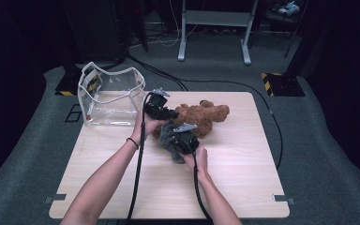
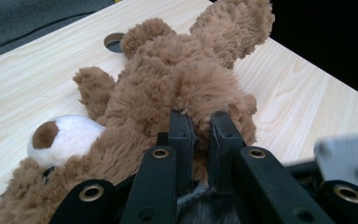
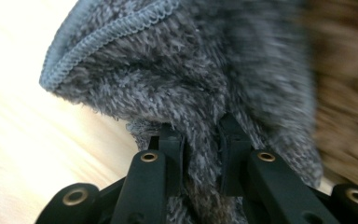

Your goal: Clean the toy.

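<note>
Left gripper [image 2: 200,122] pinches a tuft of the brown plush teddy bear [image 2: 168,88]; jaws nearly together, fur squeezed between them. Right gripper [image 3: 204,130] is pressed onto a fold of the grey fluffy cloth with a stitched hem [image 3: 177,70], fabric bunched between its jaws.

In the high view the bear [image 1: 201,117] lies at mid-table on the light wooden tabletop [image 1: 243,178], long axis running left-right, head end probably toward the left gripper [image 1: 158,108]; it's small and partly covered there, so not certain. In the left gripper view the white muzzle with its brown nose sits at lower left and the limbs stretch away.

The cloth [image 1: 171,140] lies on the near side of the bear, touching it, between bear and the right gripper [image 1: 186,138]. Right hand is nearer the cloth, left hand nearer the bear. My read: the cloth gets pulled off or onto the bear, so the move runs across the bear's axis.

A clear plastic bag with white trim [image 1: 110,96] stands open at the far-left corner, apart from the bear.

Count: one bear, one cloth, one bag, two grippers.
</note>
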Demonstrator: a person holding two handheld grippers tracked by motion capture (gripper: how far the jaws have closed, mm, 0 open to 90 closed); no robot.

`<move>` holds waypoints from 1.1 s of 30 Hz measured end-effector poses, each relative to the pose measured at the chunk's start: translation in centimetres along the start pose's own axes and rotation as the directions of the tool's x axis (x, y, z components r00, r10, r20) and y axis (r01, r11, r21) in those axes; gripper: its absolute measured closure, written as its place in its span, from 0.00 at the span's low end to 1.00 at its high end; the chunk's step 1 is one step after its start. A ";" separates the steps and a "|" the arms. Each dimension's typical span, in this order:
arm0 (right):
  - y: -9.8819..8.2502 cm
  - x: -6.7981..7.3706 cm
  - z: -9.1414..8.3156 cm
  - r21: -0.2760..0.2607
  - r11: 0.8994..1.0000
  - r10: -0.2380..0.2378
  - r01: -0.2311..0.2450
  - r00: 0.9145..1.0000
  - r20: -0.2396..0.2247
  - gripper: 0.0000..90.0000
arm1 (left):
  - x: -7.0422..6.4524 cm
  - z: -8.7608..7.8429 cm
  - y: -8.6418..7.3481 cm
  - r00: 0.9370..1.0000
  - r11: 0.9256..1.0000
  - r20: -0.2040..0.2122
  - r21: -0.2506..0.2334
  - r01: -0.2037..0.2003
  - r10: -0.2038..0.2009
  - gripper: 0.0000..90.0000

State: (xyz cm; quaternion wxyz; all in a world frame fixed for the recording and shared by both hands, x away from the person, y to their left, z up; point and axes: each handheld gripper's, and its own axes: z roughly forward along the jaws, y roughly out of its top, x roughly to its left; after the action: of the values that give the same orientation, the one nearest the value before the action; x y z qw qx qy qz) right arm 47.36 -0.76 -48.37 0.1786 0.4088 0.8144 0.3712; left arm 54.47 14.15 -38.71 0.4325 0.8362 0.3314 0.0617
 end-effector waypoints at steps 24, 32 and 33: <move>-4.1 -11.4 -5.0 0.037 0.979 0.189 -0.201 0.961 0.200 0.84 | -0.2 -0.6 -1.6 1.000 1.000 0.028 -0.023 -0.014 0.014 0.91; -5.7 -14.8 -7.5 0.022 0.960 0.265 -0.280 0.928 0.264 0.83 | -0.4 -0.6 -2.2 0.999 0.999 0.038 -0.032 -0.009 0.010 0.91; -6.1 -15.2 -8.7 0.032 0.955 0.275 -0.295 0.919 0.282 0.83 | -0.6 -0.7 -2.4 0.999 0.999 0.041 -0.034 -0.013 0.015 0.91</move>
State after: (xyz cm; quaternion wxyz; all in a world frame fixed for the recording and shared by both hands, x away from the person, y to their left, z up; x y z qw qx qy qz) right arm 48.10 -19.21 -47.41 0.2187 0.5768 0.7266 0.3027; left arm 52.57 15.21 -40.03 0.4529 0.8322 0.3154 0.0531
